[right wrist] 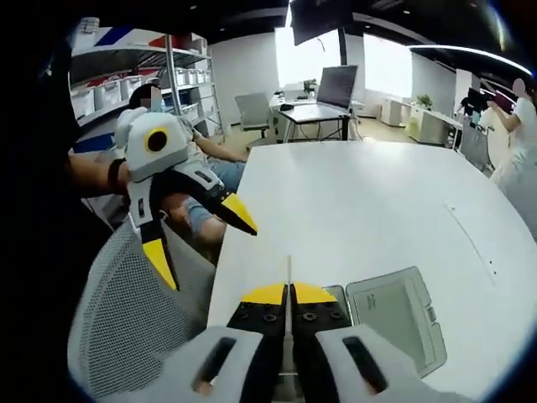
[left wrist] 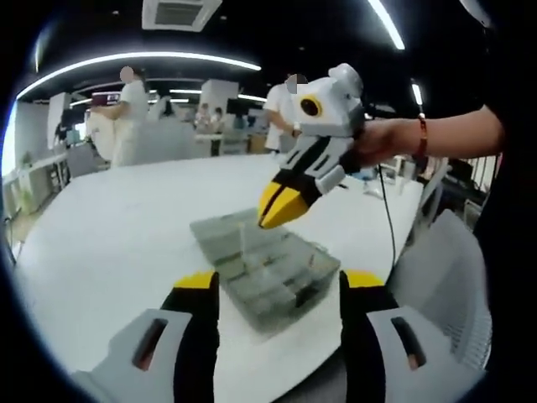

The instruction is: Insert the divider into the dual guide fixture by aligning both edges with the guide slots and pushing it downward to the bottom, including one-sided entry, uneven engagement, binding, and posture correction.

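A clear grey compartment fixture [left wrist: 264, 273] lies on the white table [left wrist: 126, 227], just beyond my left gripper [left wrist: 279, 284], whose jaws stand open and empty on either side of it. My right gripper [left wrist: 281, 206], held in a hand, hovers above the fixture's far part with its yellow tips together. In the right gripper view my right gripper [right wrist: 288, 294] is shut on a thin clear divider [right wrist: 289, 270], seen edge-on and rising straight from the tips. The fixture [right wrist: 394, 323] lies below and to the right there. The left gripper [right wrist: 205, 248] hangs open at the left.
A grey mesh chair [right wrist: 126, 327] stands at the table's near edge, also visible as the chair [left wrist: 445, 277]. People stand in the background beyond the table [left wrist: 130, 109]. A desk with a monitor [right wrist: 336, 88] sits far back.
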The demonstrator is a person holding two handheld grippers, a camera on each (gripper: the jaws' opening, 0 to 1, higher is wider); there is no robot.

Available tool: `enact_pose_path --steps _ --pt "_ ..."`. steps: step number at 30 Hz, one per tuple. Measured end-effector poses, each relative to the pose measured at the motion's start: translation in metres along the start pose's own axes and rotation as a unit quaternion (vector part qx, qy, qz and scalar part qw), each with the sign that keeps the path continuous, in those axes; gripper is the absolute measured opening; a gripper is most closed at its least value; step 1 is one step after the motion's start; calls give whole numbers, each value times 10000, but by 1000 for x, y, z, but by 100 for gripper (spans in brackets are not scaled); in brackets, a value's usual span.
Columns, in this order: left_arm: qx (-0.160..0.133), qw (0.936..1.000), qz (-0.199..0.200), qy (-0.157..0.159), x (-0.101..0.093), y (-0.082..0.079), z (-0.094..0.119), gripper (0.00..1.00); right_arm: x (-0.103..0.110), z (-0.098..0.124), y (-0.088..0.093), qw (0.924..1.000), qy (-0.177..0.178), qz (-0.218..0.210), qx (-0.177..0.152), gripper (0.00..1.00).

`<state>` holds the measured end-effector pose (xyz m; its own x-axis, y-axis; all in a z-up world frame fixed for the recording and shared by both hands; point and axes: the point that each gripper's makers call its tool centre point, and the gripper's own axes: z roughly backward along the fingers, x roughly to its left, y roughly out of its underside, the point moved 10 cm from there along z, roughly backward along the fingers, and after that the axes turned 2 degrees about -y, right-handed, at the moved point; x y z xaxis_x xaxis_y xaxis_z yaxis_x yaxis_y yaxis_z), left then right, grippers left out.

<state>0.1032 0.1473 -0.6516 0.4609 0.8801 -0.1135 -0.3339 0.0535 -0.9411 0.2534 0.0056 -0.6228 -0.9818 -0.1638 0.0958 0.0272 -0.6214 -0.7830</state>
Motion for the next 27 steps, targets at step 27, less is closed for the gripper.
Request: enact_pose_path --steps 27 --pt "-159 9989 385 -216 4 0 3 78 -10 -22 18 9998 -154 -53 -78 0"
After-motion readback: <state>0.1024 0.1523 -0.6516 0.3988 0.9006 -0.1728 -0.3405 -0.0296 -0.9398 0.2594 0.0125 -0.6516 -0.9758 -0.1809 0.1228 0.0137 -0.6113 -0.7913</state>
